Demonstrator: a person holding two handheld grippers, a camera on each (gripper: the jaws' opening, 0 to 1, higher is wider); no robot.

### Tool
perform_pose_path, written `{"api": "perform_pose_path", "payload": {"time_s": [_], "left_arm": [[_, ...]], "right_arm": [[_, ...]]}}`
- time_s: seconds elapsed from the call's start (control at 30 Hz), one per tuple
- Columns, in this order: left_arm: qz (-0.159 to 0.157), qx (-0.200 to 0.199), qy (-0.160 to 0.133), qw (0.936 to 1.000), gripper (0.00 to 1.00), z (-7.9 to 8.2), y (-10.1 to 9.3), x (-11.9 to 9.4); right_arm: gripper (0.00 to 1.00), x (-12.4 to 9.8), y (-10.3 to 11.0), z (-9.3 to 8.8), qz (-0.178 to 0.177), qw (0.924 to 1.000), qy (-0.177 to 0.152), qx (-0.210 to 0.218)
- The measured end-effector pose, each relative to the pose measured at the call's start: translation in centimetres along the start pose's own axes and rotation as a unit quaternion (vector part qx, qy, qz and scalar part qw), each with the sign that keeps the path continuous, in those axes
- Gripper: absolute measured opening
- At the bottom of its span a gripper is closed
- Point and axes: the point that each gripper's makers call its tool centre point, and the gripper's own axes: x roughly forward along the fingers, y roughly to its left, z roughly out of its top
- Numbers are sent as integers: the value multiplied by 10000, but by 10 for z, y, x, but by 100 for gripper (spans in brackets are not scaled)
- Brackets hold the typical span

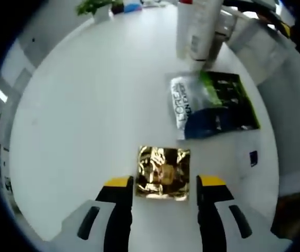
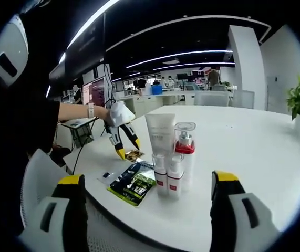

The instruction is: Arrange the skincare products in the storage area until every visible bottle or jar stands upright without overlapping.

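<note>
Left gripper view: "L'OREAL" legible on dark-green sachet; gold sachet unreadable.

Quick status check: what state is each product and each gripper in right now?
Gold foil sachet: flat on table, between the open jaws, not gripped.
Green sachet: lying flat.
White tube: upright.
Red-collared pump bottle: upright.
Two small bottles: upright, side by side.
Left gripper: open.
Right gripper: open, holding nothing.

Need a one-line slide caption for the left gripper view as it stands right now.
Open left gripper poised above a gold foil sachet on the white table, a green-black sachet lying flat beyond it.
</note>
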Motion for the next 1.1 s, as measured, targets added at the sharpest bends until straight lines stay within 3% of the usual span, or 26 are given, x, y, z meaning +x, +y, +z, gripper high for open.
{"api": "perform_pose_path", "payload": {"time_s": [0.3,0.5,0.63,1.1], "left_arm": [[-30,28,103,9999,45,-1,4,1],[58,-228,94,9997,38,0,11,2],[29,-129,166,9998,37,3,3,2],[-122,-391,242,9989,37,1,-9,1]], "right_arm": [[100,0,-1,0,-3,10000,-23,-18],[100,0,0,1,-6,10000,-40,-36],[100,0,0,0,-12,10000,-23,-62],[100,0,0,1,-7,9999,-39,-93]]}}
